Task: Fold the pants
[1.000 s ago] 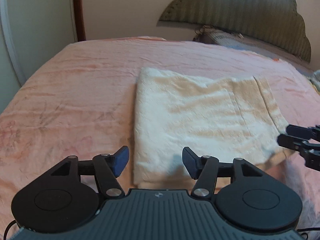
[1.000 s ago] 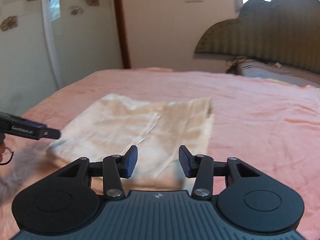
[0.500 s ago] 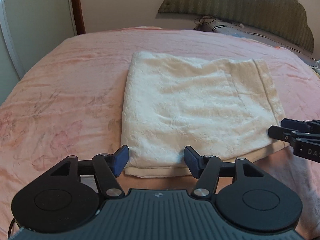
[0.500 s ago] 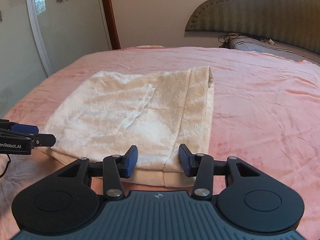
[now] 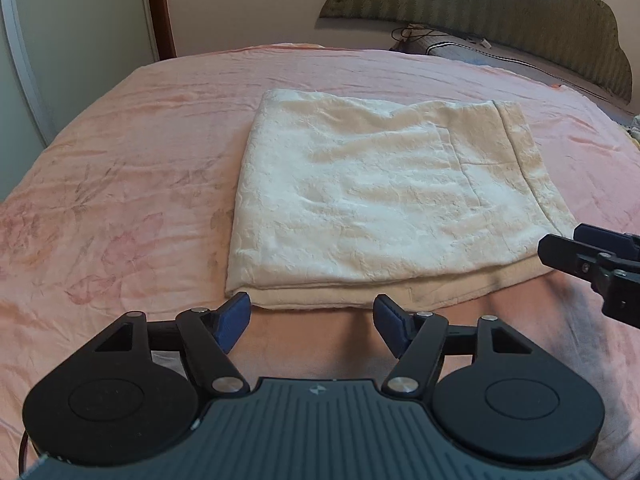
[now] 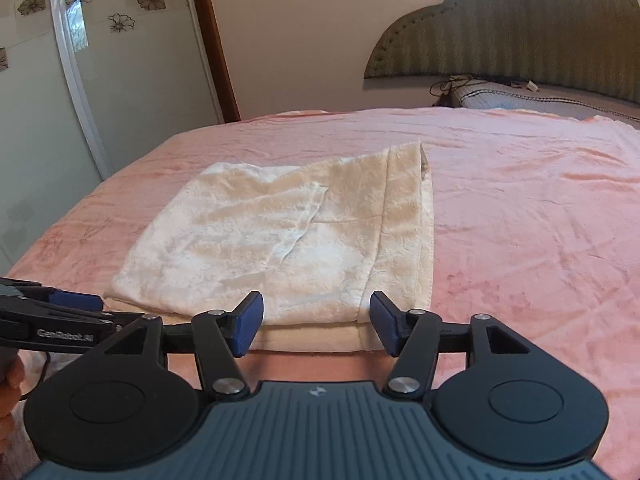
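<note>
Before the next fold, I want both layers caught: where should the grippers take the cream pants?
Probably the near edge of the pants, from the front: its stacked layers face the open left gripper and right gripper, at the corners.

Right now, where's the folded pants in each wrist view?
Left wrist: folded pants centre frame, near edge just ahead of the left gripper, which is open.
Right wrist: folded pants centre-left, near edge at the open right gripper.
Shared landmark: green headboard, upper right in both.
</note>
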`<act>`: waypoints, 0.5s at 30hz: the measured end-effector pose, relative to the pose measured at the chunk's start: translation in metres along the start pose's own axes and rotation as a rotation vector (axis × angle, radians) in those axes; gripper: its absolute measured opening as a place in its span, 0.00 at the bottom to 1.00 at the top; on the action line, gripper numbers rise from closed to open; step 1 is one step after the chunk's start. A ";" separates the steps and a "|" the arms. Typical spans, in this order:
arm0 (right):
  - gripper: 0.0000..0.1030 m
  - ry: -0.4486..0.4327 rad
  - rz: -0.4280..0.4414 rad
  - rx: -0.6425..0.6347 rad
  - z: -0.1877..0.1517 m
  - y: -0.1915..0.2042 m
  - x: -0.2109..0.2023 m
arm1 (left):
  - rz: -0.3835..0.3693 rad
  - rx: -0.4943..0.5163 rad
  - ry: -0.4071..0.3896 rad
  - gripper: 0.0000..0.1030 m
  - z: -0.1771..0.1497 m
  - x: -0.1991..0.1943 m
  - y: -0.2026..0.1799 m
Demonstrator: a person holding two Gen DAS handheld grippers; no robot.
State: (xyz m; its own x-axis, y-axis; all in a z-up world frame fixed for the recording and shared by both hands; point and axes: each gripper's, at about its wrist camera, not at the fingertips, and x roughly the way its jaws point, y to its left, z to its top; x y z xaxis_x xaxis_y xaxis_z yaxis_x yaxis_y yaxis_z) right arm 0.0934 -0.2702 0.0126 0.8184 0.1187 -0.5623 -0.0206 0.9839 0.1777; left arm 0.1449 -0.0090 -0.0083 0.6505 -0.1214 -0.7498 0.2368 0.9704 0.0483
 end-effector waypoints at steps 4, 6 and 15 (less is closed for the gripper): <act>0.70 0.021 0.071 0.029 -0.015 0.010 -0.013 | -0.008 0.021 -0.002 0.69 -0.008 -0.005 -0.007; 0.70 0.052 0.062 0.050 -0.026 0.013 -0.011 | -0.009 0.031 0.007 0.69 -0.011 -0.007 -0.009; 0.95 0.025 0.128 0.140 -0.040 0.035 -0.052 | -0.001 0.016 -0.005 0.73 -0.026 -0.029 0.003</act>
State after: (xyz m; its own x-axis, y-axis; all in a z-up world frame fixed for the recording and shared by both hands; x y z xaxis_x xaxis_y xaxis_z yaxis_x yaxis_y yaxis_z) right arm 0.0274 -0.2367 0.0155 0.7997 0.2465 -0.5475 -0.0422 0.9327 0.3582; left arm 0.1078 0.0028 -0.0036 0.6539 -0.1232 -0.7465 0.2490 0.9667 0.0586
